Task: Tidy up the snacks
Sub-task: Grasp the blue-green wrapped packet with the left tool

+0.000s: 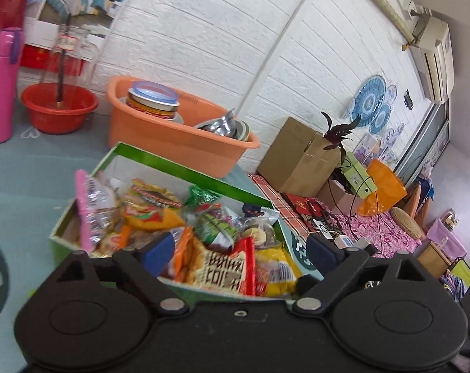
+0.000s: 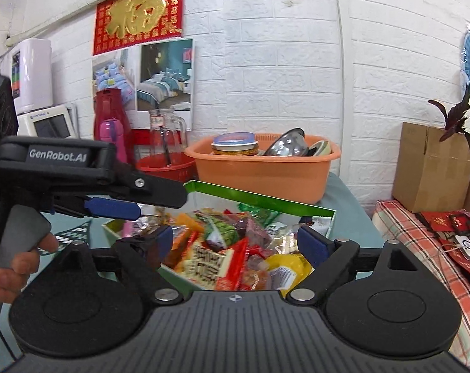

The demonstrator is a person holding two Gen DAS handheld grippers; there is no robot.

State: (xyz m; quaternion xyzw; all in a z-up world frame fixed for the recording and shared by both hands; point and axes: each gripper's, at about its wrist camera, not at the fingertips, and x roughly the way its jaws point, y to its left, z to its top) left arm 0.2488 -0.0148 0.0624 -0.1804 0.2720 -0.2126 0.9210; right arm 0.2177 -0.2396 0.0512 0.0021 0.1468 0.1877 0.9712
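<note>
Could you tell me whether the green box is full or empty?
Full: snack packets heap up inside the green box.

Left gripper (image 1: pixel 239 248) jaws spread wide, nothing clamped between blue pads. Right gripper (image 2: pixel 235 242) likewise wide, empty. Left hand (image 2: pixel 14 264) at 9 o'clock in right wrist view, wrapped round grey handle.

The room is evenly and brightly lit, with soft daylight that seems to come from the glazed door (image 1: pixel 427 143) at the far right of the left wrist view, and only faint shadows under the orange basin (image 2: pixel 262 168). Both fisheye views bend the white brick wall (image 2: pixel 281 62) into curves and go dark at the corners. The snack packets (image 1: pixel 216 261) are smeared with motion blur, as is the glass jug (image 1: pixel 68 59). Foil wrappers catch small glints of glare.
</note>
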